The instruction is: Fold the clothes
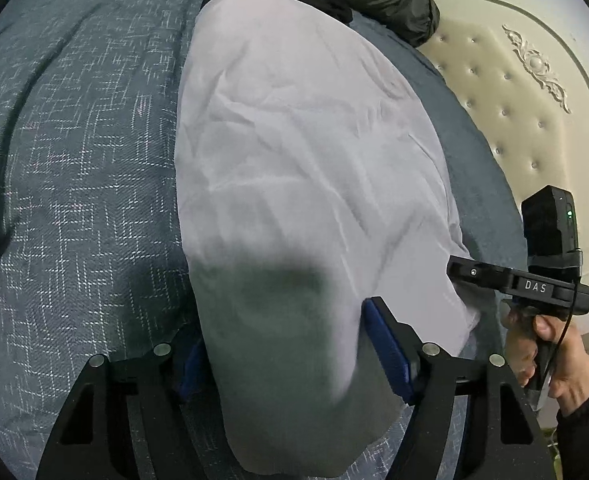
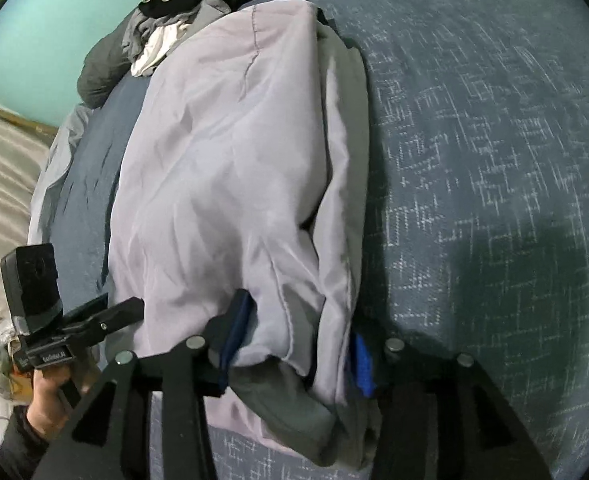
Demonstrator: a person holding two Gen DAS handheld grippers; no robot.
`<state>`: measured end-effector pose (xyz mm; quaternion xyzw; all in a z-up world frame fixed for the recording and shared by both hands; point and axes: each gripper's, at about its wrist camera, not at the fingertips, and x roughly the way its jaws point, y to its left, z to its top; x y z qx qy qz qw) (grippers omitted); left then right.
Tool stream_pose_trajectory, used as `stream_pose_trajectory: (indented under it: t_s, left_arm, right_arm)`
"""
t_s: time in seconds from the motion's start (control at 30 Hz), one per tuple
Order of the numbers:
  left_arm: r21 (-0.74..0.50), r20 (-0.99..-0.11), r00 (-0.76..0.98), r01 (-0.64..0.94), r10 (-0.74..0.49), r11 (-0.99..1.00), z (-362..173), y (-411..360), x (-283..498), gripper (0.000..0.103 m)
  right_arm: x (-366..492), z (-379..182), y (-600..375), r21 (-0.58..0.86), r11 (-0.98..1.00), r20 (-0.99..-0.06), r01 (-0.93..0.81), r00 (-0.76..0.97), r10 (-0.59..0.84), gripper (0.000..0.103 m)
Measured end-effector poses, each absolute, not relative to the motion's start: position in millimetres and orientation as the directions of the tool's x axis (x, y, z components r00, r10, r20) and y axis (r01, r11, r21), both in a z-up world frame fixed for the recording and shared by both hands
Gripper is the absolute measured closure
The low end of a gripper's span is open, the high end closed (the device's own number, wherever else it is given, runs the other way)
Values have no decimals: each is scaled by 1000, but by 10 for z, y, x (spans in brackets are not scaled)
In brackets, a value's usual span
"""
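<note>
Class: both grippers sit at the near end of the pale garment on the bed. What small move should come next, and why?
Probably close both grippers fully. The pale garment already bunches between the right gripper pads and lies between the left gripper pads, but neither grip looks firm.

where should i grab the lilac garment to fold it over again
Grip the near end of the lilac garment, one gripper at each corner, coming from the near edge. It lies as a long folded strip running away across the bed, and the layered hem bunches there, already sitting between the right gripper pads.
</note>
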<state>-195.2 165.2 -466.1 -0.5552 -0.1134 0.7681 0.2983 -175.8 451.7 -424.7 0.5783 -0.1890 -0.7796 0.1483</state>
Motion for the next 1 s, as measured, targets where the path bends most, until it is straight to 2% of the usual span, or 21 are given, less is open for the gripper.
stream_pose_trajectory:
  t_s: [0.03, 0.1, 0.17, 0.27, 0.67, 1.0]
  left_arm:
    - [-497, -787, -211, -339, 580, -799, -4635, 1678, -1955, 32]
    - [-470, -791, -232, -361, 566, -806, -4556, 1733, -1946, 43]
    - [-431, -796, -261, -389, 546, -814, -4460, 1783, -1919, 57]
    - [-397, -799, -286, -409, 529, -822, -4310, 1846, -1892, 63]
    - [-378, -771, -310, -479, 556, -792, -3780, 2334, -1774, 66]
    - [-414, -722, -293, -542, 626, -731, -3434, 3343, -1718, 67]
  right_arm:
    - [-1750, -4235, 4503, 463, -886, -845, 20, -293, -448, 61]
    - [-1735, -4191, 4473, 447, -894, -846, 34, -307, -435, 73]
    - [-1719, -4124, 4436, 422, -905, -849, 53, -326, -415, 83]
    - [-1657, -3946, 4399, 408, -909, -839, 84, -357, -409, 87]
    - [-1572, -3378, 4489, 357, -923, -804, 143, -457, -381, 90]
    - [-1500, -2773, 5265, 270, -956, -807, 116, -515, -290, 91]
